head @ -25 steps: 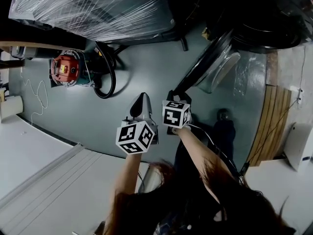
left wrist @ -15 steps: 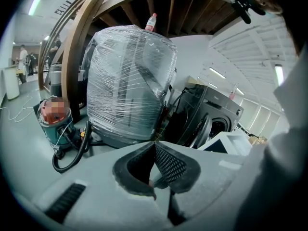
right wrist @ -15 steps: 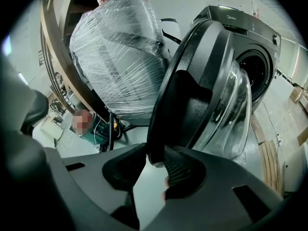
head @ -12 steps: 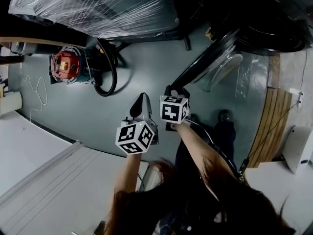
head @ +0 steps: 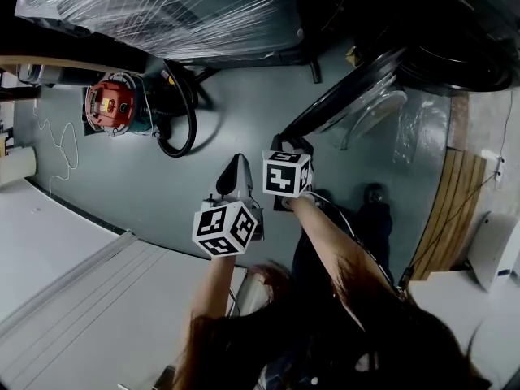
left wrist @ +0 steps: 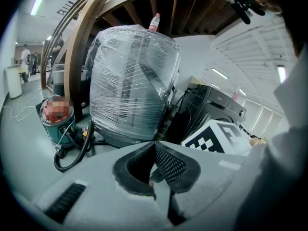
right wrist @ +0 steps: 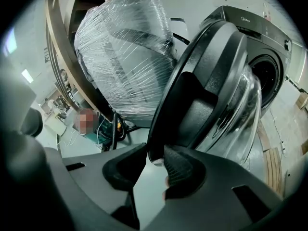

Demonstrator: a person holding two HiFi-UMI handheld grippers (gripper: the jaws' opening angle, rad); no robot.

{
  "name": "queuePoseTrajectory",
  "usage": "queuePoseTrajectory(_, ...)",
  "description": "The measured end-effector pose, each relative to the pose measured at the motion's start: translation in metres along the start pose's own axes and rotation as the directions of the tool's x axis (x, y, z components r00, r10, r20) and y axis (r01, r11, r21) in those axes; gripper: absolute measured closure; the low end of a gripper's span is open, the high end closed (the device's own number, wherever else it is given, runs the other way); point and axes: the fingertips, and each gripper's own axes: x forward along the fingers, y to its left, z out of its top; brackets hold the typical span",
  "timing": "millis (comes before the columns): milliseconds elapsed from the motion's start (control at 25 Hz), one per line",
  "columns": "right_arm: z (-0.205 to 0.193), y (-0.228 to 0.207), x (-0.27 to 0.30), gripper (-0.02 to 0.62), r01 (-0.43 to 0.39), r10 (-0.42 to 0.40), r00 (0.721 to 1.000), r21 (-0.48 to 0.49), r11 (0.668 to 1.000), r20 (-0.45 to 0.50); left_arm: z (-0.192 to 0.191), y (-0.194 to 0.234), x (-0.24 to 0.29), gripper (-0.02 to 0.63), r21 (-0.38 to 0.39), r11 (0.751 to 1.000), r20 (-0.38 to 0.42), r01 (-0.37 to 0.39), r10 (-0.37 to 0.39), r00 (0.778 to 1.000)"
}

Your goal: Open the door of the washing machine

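Since a second ago our right gripper [right wrist: 155, 154] has slid a little up and to the left in the head view. The door [head: 345, 96] has swung with it, and its glass bowl now stands further clear of the washing machine [right wrist: 262, 42]. Its fingers [right wrist: 185, 170] stand fairly wide apart yet are closed on the door's dark rim, one pad on each face of the edge, and that hold has not altered. Our left gripper [left wrist: 154, 146] has barely stirred. It hangs just beside the right one over the grey floor [head: 244, 112], its fingers pressed together with nothing between them

The door stands edge-on to us and reaches out from the drum opening toward the film-wrapped appliance [head: 162, 15]. The red and teal vacuum cleaner [head: 114, 112] sits well apart on the left. We judge the latch already released and the door roughly half open, so what remains is to carry the swing on along its arc. The risk we see is the rim slipping from the pads if we pull across that arc rather than along it
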Motion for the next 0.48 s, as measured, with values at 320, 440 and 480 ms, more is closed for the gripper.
queuePoseTrajectory(320,0.0081,0.0067,0.0059,0.488,0.002,-0.002,1.000,-0.008,1.000,0.004,-0.0006,0.0054,-0.0012,0.594,-0.002,1.000,0.002,0.000,0.000,1.000)
queuePoseTrajectory(440,0.0092,0.0079,0.0075,0.488,0.005,-0.005,1.000,-0.009,1.000,0.008,-0.0016,0.0076,-0.0021,0.594,-0.003,1.000,0.002,-0.001,0.001,1.000)
queuePoseTrajectory(480,0.0095,0.0081,0.0080,0.488,0.006,-0.006,1.000,-0.010,1.000,0.010,-0.0017,0.0083,-0.0025,0.594,-0.004,1.000,0.002,-0.001,0.001,1.000)
